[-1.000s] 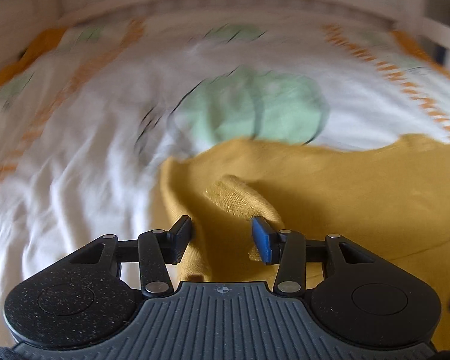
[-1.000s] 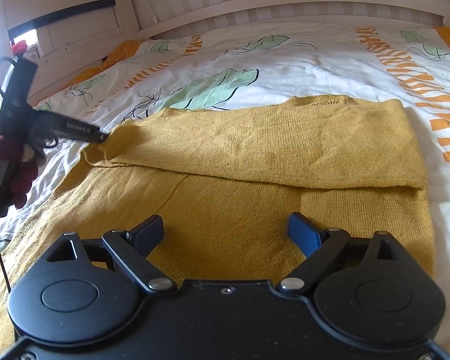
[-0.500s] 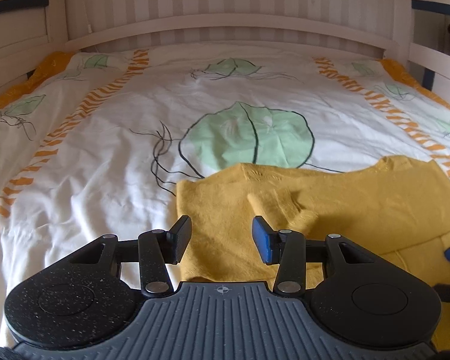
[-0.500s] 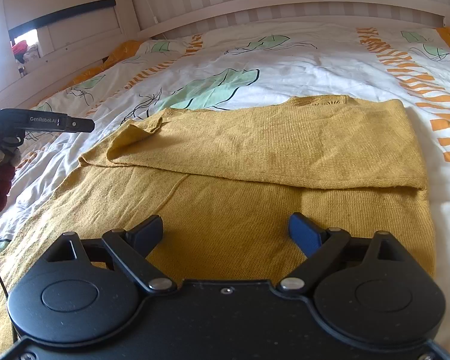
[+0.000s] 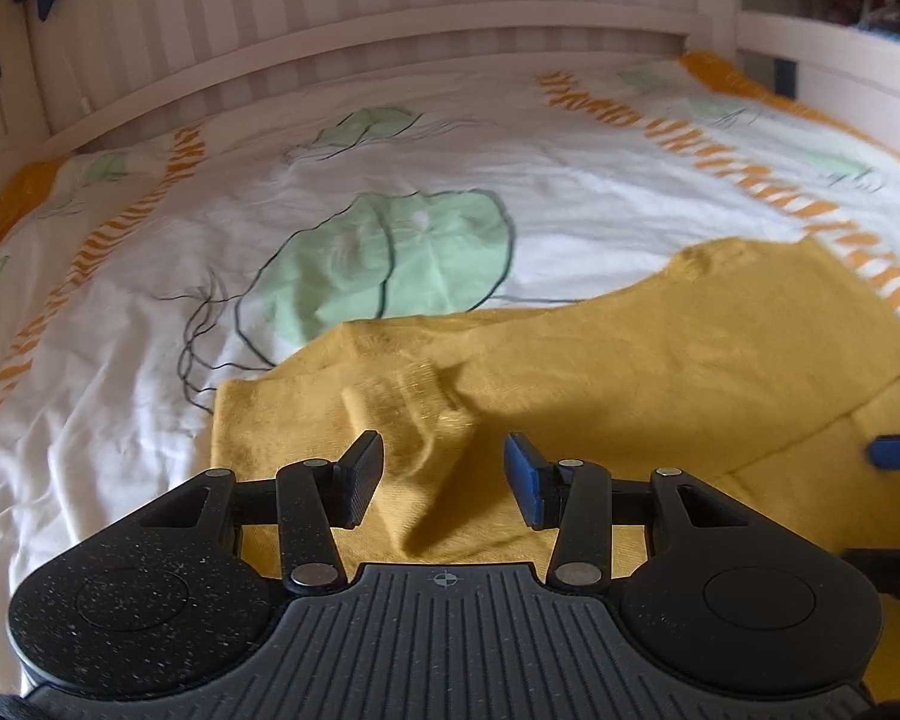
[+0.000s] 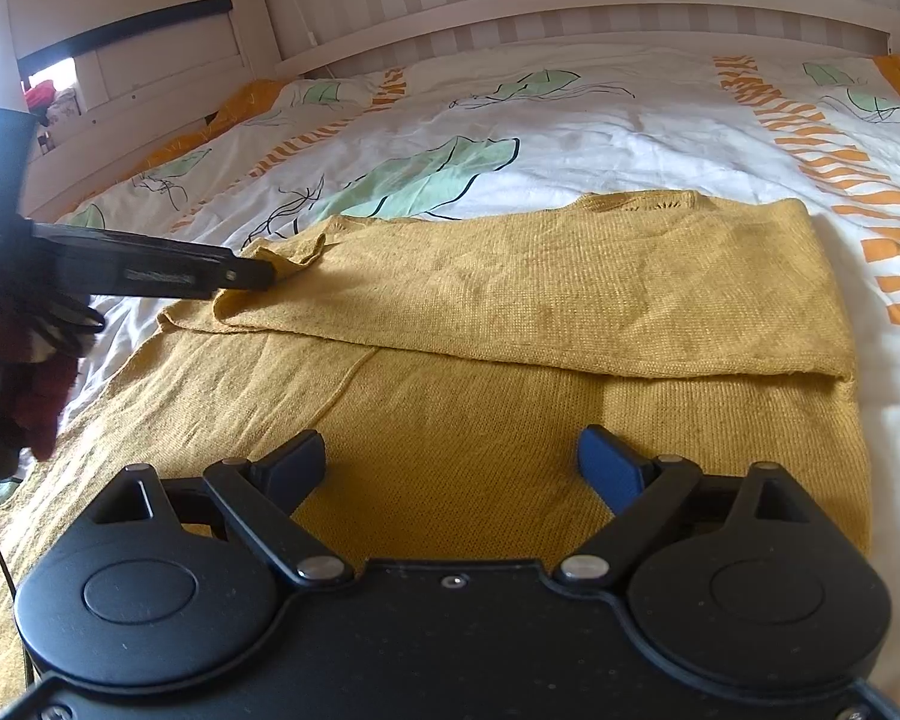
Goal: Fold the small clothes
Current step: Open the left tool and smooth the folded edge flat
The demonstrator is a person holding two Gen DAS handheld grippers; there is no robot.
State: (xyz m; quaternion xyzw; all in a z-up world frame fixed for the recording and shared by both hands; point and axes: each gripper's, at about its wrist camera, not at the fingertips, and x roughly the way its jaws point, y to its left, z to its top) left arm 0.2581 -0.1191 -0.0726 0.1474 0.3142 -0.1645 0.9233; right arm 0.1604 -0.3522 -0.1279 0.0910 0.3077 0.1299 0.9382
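A mustard-yellow knit garment [image 6: 510,312] lies on the bed, its far part folded over toward me in a wide band. It also shows in the left wrist view [image 5: 660,360]. A rumpled ribbed cuff [image 5: 426,414] sits at the fold's left end. My left gripper [image 5: 444,477] is open, its jaws on either side of that cuff, not closed on it. In the right wrist view the left gripper [image 6: 252,273] reaches in from the left to the fold's left corner. My right gripper [image 6: 456,468] is wide open and empty, low over the near part of the garment.
The bed cover [image 6: 600,126] is white with green leaves and orange stripes. A white slatted headboard [image 6: 570,6] stands at the far end. A white side rail and shelves [image 6: 126,60] run along the left. The right gripper's blue fingertip [image 5: 897,450] shows at the right edge.
My left gripper drew back from the fold's left corner, then came forward to it again, with its jaws open throughout. The right gripper has not moved.
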